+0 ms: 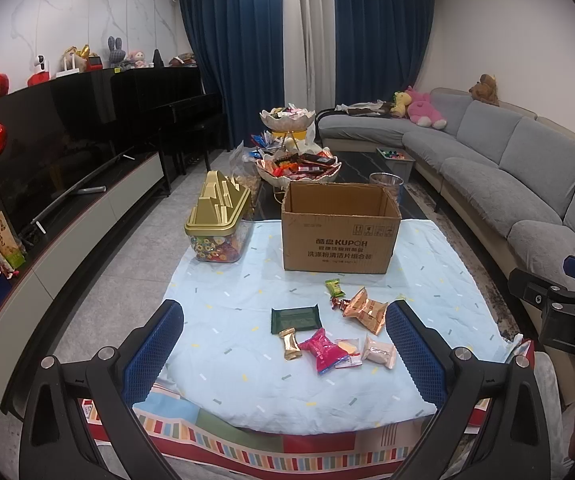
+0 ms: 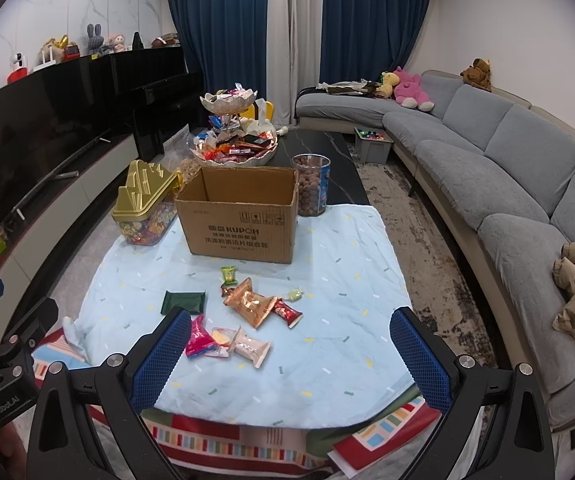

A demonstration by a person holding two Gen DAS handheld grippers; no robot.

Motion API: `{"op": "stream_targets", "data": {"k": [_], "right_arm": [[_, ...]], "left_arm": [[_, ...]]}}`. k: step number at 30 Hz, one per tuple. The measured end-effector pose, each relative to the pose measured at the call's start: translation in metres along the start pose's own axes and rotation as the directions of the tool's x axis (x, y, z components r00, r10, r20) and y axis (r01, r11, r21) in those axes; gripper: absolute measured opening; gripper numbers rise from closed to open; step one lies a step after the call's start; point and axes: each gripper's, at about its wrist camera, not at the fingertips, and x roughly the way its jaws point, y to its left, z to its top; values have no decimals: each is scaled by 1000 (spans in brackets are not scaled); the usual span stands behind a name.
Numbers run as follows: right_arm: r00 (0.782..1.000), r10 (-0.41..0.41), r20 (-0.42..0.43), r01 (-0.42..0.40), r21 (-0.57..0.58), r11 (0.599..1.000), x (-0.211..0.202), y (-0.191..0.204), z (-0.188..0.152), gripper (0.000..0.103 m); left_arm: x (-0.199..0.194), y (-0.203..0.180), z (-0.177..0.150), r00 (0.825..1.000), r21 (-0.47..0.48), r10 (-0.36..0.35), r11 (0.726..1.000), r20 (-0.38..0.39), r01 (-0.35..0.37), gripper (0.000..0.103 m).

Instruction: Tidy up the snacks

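Seemingly nothing is sorted yet: the snacks [image 2: 247, 304] lie scattered on the light blue cloth [image 2: 327, 340], the cardboard box [image 2: 243, 220] looks empty, and both the left tool [image 1: 283, 352] and right tool [image 2: 287, 356] hover spread wide, holding nothing.

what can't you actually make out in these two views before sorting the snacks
- Inside of the open brown cardboard box: both wrist views look at its front wall, so its floor and contents are hidden.
- Print on the loose wrappers, such as the dark green flat packet and the pink packet: too small to read.
- Pink packet in the right wrist view: partly covered by the right gripper's blue finger pad.
- Clear candy jar with gold lid: individual sweets blur together.
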Motion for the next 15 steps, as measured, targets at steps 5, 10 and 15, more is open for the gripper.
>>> {"op": "stream_targets", "data": {"k": [5,10,15], "right_arm": [[1000,0,2,0,2,1000,-1,1,3,101],[1000,1,3,-1,2,1000,-1,1,3,101],[1000,1,3,-1,3,1000,-1,1,3,101]], "left_arm": [[0,0,0,1000,0,0,1000,0,0,103],[-1,0,0,1000,0,-1,1000,0,1,103],[0,0,0,1000,0,0,1000,0,0,103]]}}
